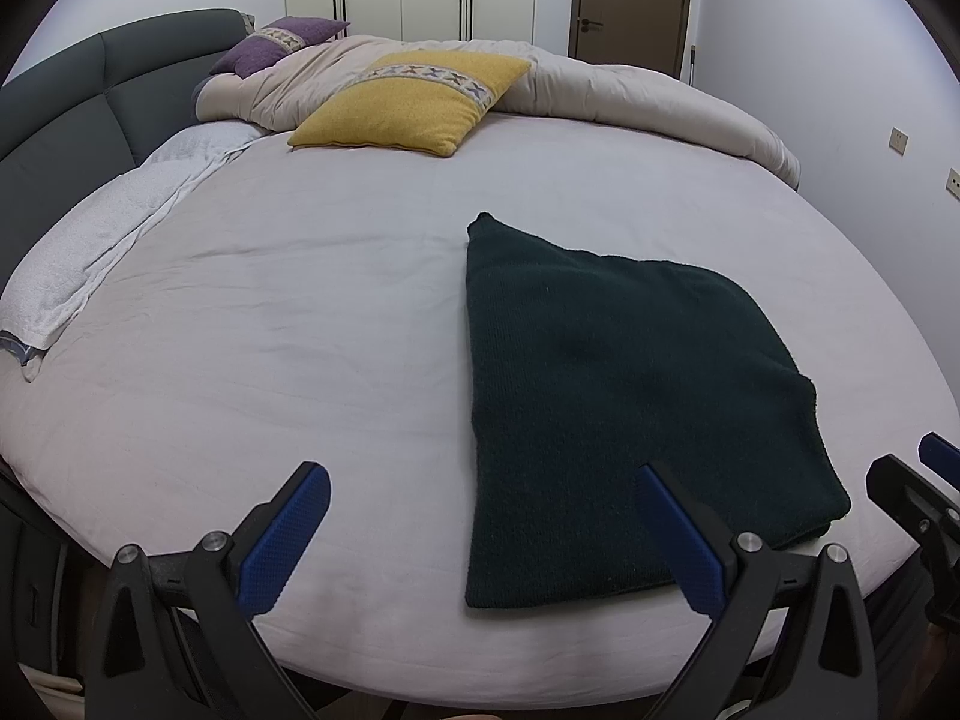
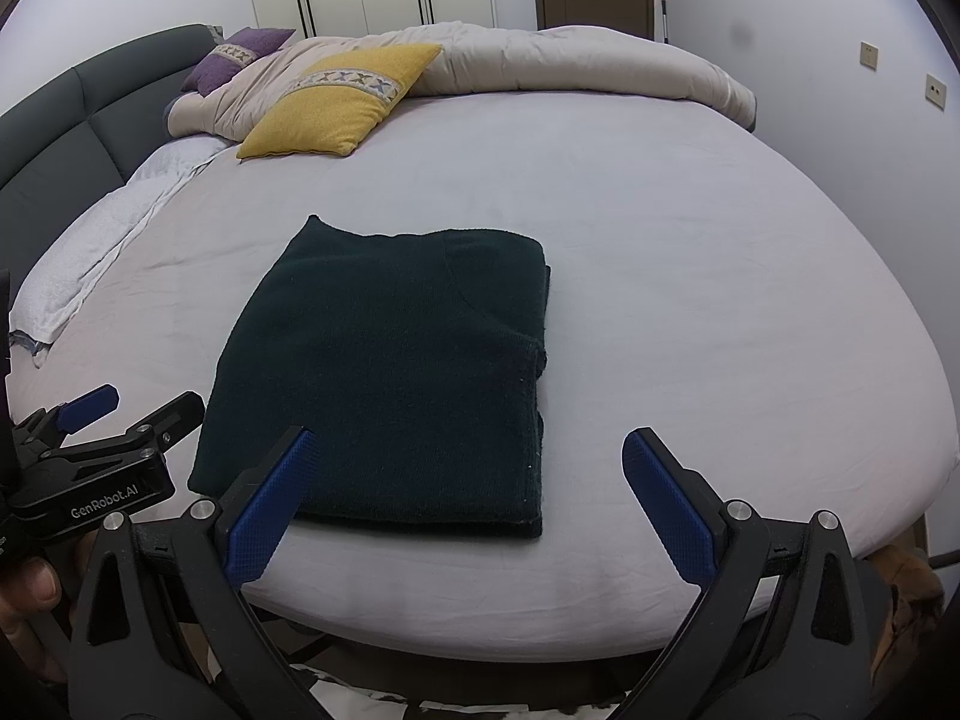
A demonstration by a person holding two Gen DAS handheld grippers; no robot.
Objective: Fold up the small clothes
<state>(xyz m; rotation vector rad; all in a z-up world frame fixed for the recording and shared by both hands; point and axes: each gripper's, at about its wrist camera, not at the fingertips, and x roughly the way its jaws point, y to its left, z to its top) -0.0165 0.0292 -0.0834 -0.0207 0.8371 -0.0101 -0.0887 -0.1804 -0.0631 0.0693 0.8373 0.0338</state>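
Note:
A dark green knitted garment (image 1: 618,396) lies folded into a flat rectangle on the pale bed sheet (image 1: 270,360), near the front edge of the bed. It also shows in the right wrist view (image 2: 396,378). My left gripper (image 1: 483,516) is open and empty, held low at the bed's front edge, its right finger over the garment's near corner. My right gripper (image 2: 471,480) is open and empty, just in front of the garment's near edge. The left gripper also shows at the left of the right wrist view (image 2: 135,408).
A yellow pillow (image 1: 414,102) and a purple pillow (image 1: 282,42) lie at the far side with a rolled beige duvet (image 1: 630,96). A white towel (image 1: 102,240) lies along the left by the dark headboard (image 1: 66,102). Wardrobe and door stand behind.

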